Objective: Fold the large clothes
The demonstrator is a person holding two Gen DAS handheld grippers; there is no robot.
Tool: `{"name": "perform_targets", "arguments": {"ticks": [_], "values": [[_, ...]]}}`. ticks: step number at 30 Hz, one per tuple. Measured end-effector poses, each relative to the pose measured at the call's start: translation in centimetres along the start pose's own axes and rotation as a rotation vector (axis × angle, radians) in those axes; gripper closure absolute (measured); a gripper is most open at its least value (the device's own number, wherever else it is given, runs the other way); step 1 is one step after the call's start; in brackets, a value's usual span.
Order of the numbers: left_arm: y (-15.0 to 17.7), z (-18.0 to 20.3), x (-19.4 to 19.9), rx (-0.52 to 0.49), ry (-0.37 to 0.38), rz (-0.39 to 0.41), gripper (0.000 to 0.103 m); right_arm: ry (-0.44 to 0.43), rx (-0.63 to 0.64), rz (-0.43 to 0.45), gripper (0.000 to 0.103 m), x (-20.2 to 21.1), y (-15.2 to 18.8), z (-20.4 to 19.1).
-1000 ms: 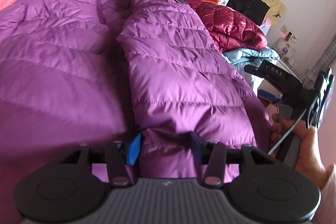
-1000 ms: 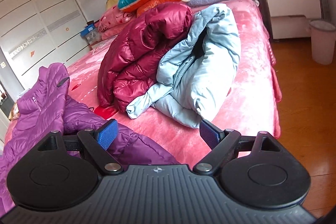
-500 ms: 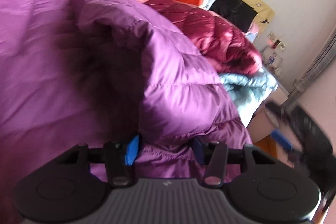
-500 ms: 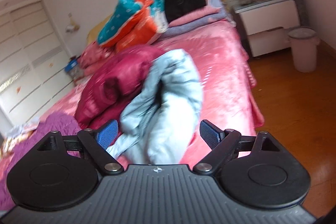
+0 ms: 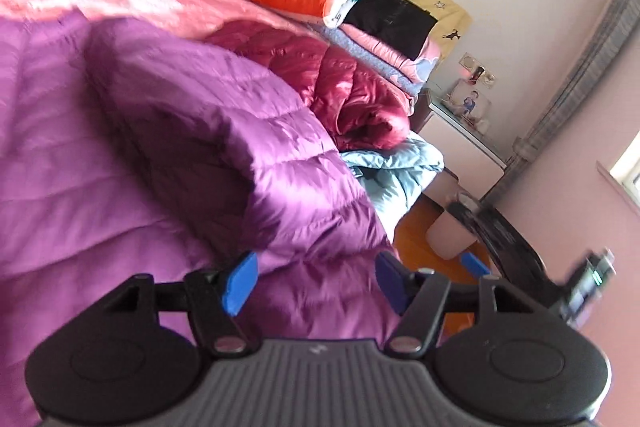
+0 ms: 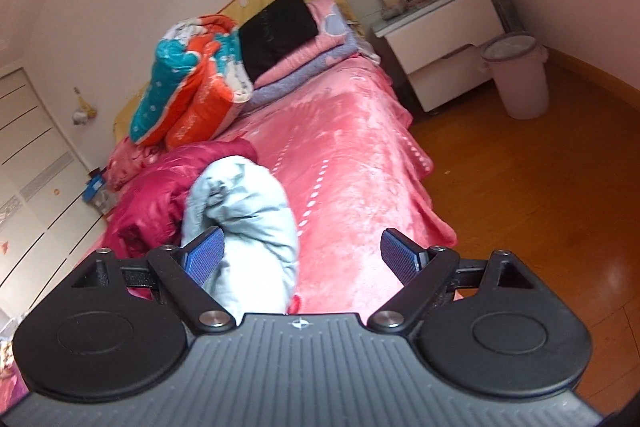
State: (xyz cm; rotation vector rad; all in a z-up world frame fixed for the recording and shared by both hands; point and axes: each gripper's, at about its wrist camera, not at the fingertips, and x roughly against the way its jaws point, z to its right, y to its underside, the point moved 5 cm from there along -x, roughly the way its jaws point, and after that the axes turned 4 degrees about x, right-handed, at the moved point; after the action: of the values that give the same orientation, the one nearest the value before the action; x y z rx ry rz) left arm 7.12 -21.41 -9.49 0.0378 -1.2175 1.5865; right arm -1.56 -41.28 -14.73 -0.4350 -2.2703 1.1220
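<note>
A purple puffer jacket [image 5: 200, 131] fills the left wrist view, one side folded over onto its body. My left gripper [image 5: 316, 281] sits at the jacket's near edge. Its jaws are opening, with purple fabric lying between the blue pads [image 5: 240, 281] but not pinched. My right gripper [image 6: 304, 255] hovers open over the pink bed cover [image 6: 352, 163], nothing between its fingers. A light blue jacket [image 6: 248, 203] lies crumpled just beyond its left finger. The blurred black frame of the right tool [image 5: 508, 239] shows at the right of the left wrist view.
A maroon puffer jacket [image 6: 152, 195] lies bunched beside the light blue one. Folded quilts [image 6: 200, 83] are stacked at the headboard. A white nightstand [image 6: 444, 39] and a pale bin [image 6: 516, 75] stand on the wooden floor [image 6: 540, 207] right of the bed.
The left gripper carried the jacket's side up and over, and its pads have spread apart. The right gripper swung right, from the jacket pile toward the bed's edge and floor.
</note>
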Motion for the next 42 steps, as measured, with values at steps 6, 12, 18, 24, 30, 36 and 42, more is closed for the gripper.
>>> {"name": "perform_targets", "arguments": {"ticks": [6,12,18,24,30,36,42], "values": [[1.8,-3.5,9.9,-0.03,-0.11,0.1,0.032,-0.085,0.034,-0.016,0.0,0.7,0.2,-1.8],[5.2,-9.2,18.5,-0.004,-0.311,0.148,0.029,-0.181,0.156,-0.023,0.0,3.3,0.9,-4.8],[8.4,-14.4,23.7,0.099,-0.442,0.157,0.029,-0.241,0.334,0.042,0.0,8.6,1.4,-7.9],[9.4,-19.1,25.3,0.243,-0.487,0.2,0.029,-0.43,0.421,-0.102,0.0,13.0,4.8,-11.1],[10.3,-24.0,25.3,0.395,-0.484,0.235,0.029,-0.664,0.702,-0.292,0.0,17.0,11.0,-15.5],[11.2,-28.9,25.1,0.608,-0.416,0.29,0.029,-0.808,1.094,-0.363,0.0,20.3,18.4,-18.1],[11.6,-31.6,23.9,0.666,-0.364,0.291,0.027,-0.818,1.341,-0.359,0.0,20.4,23.4,-18.5]]}}
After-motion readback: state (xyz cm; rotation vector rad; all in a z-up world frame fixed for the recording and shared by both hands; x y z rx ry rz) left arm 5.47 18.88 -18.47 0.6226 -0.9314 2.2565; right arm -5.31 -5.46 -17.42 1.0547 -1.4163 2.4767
